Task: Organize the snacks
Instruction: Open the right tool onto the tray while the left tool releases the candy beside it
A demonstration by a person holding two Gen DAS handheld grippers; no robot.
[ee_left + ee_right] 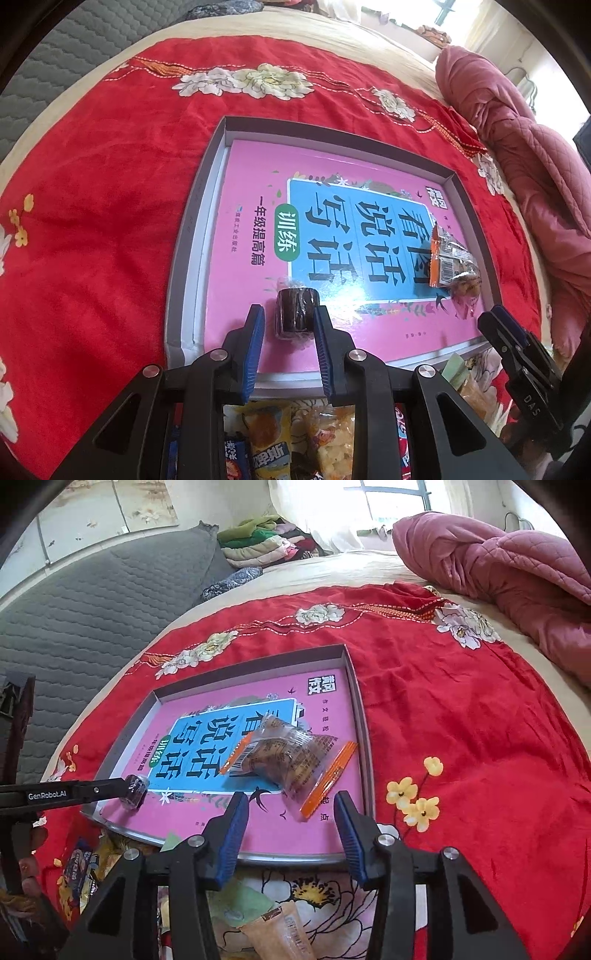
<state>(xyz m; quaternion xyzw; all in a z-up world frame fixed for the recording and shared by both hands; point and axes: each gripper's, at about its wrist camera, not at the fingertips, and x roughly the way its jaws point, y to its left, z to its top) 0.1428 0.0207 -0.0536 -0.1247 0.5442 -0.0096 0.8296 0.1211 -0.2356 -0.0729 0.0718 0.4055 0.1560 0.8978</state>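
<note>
A shallow grey box (207, 173) with a pink book (255, 236) inside lies on a red floral cloth. A small dark wrapped roll snack (297, 308) rests on the book between the open fingers of my left gripper (290, 314); the right finger touches it. The roll also shows in the right wrist view (135, 786). A clear packet of brown biscuits with orange ends (291, 760) lies on the book just ahead of my open, empty right gripper (291, 805). The packet also shows in the left wrist view (452, 260).
Several loose snack packets (273, 443) lie on the cloth near the box's front edge, also in the right wrist view (273, 923). A pink quilt (498, 565) lies at the far right. A grey padded headboard (74, 602) stands at the left. Folded clothes (262, 542) sit behind.
</note>
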